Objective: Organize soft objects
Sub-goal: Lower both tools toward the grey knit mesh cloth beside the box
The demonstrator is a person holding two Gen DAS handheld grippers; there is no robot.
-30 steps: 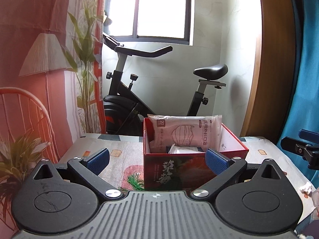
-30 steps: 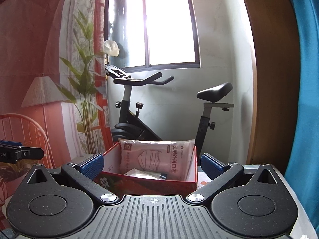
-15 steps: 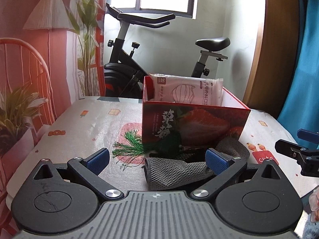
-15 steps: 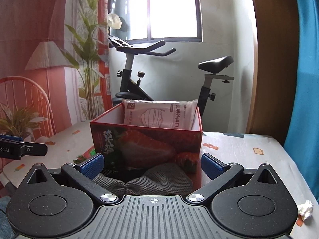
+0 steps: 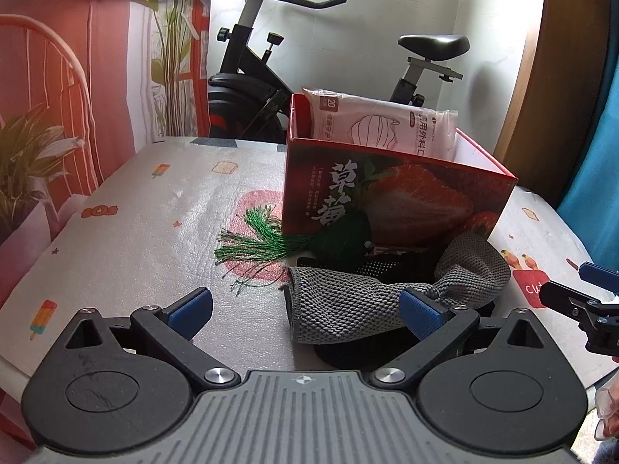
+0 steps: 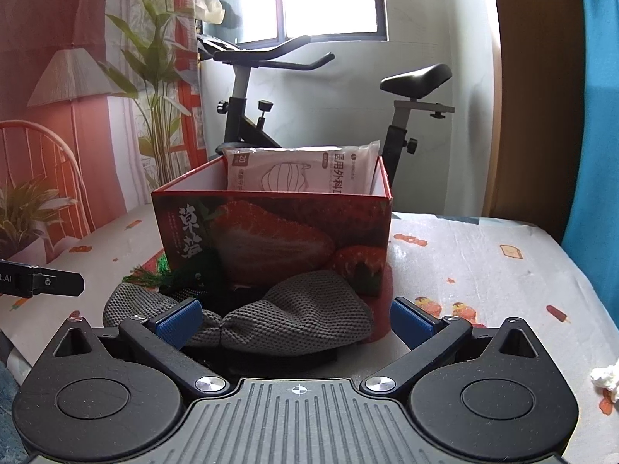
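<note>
Both sets of jaws stand spread wide and hold nothing: the left gripper (image 5: 305, 309) frames bare tablecloth and the near end of the grey knit cloth (image 5: 356, 305), while the right gripper (image 6: 296, 319) straddles that same cloth (image 6: 294, 321), its left pad (image 6: 178, 319) touching or just over the fabric. The cloth lies crumpled on the table (image 5: 135, 239) right against the front of the red strawberry box (image 5: 390, 197), on top of something black with a dotted band (image 5: 381, 266), and a dark green tassel ornament (image 5: 271, 245) sits just beside it. A pack of face masks (image 5: 387, 125) already stands in the box. Likely trouble from here: a pinch on the cloth could also catch the black item or snag the tassel threads and drag them along; a shallow pinch on loose knit may slip out on the lift; and pushing forward could shove the light box away. The box front bears large characters 草莓; the mask pack shows "20" and 医用外科口, the rest hidden behind the box wall.
</note>
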